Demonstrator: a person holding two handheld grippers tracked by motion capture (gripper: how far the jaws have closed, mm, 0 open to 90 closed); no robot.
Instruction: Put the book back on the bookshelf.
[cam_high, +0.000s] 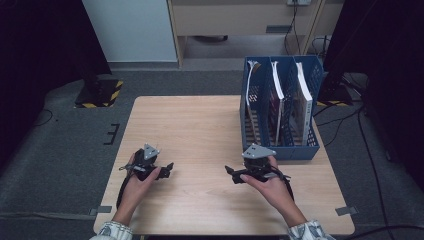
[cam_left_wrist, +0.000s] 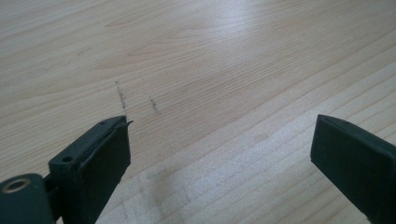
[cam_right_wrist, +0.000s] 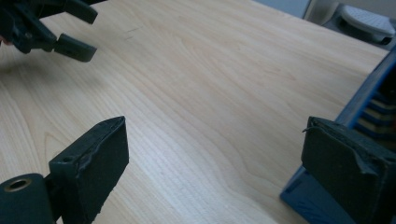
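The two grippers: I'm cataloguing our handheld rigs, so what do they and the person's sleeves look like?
Each is black with two flat, blocky black jaws. The left gripper and right gripper each carry a grey three-cornered plate on top, and a black cable trails back from each. The jaw pads look worn at the edges. The sleeves are light with a dark pattern.

Light wooden table (cam_high: 190, 125) bears a blue file rack (cam_high: 280, 145) at its right

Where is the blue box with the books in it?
In the high view, the blue file rack stands at the table's far right edge, just beyond the right gripper.
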